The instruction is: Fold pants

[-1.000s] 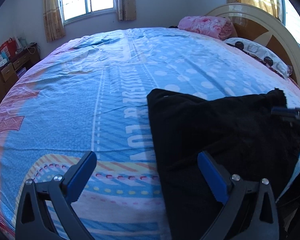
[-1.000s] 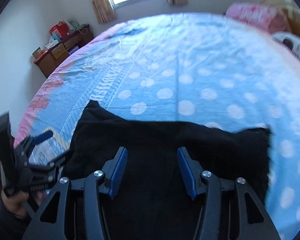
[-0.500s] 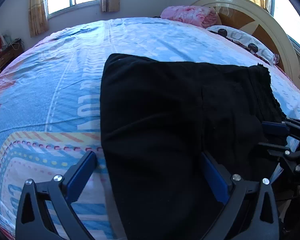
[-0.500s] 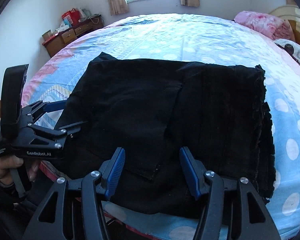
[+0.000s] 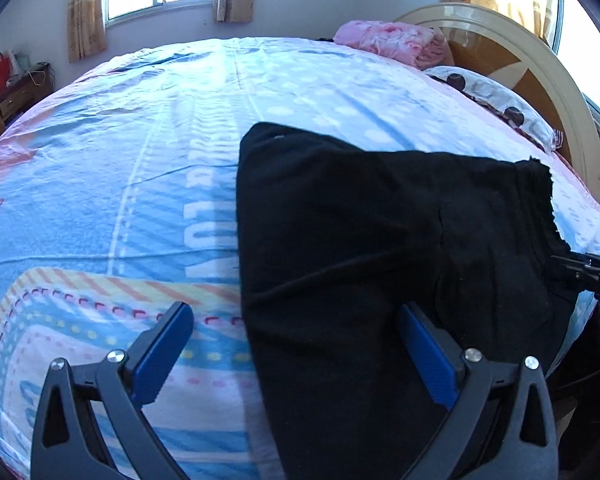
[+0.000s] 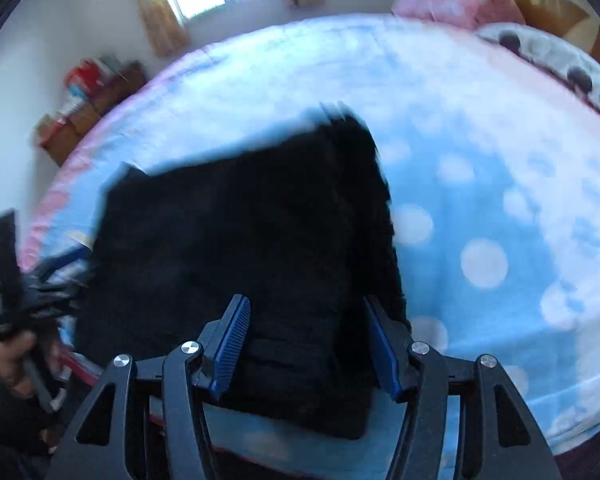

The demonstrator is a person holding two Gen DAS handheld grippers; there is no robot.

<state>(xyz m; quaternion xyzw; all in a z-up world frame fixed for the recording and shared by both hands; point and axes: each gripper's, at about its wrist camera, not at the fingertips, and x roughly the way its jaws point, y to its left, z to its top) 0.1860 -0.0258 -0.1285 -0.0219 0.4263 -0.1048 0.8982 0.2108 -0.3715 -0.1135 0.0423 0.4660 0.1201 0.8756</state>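
Black pants (image 5: 360, 248) lay folded near the bed (image 5: 148, 168) edge. Left claw (image 5: 296, 344) & right claw (image 6: 306, 344) both gaped, holding nothing. Fabric looked soft, floppy, prob light; best pinched at corners.

Right wrist view blurred throughout: edges of the pants (image 6: 244, 240) smeared, cabinet (image 6: 88, 116) clutter unreadable. Left wrist view: near end of the pants (image 5: 360, 280) cut off by the bottom edge; right gripper (image 5: 592, 274) cut off by the right edge.

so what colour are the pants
Black pants, clearest in the left wrist view.
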